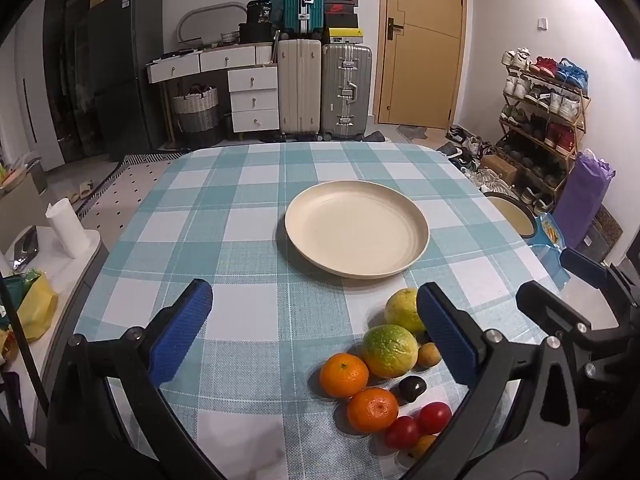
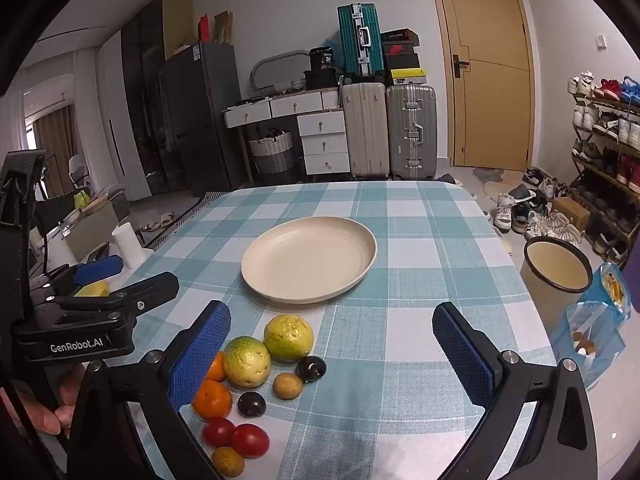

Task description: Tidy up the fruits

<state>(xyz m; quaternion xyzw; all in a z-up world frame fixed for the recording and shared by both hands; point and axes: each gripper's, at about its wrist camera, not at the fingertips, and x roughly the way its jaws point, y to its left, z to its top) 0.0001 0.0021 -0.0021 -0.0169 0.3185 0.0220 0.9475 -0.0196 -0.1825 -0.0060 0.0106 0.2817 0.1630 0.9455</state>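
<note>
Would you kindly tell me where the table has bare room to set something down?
The plate is empty. Bare checked cloth lies left of it, and more right of the fruit cluster, under the right tool. Crowded: the near cloth where the fruit bunches together.

Soft, even indoor light fills both views, bright enough to keep colours clear. Sharp focus holds on the teal-and-white checked tablecloth [image 1: 248,208] between the jaws, where small soft shadows sit under the fruit. Fisheye bending curves the table edge, and black vignette swallows the corners beyond the jaws.
</note>
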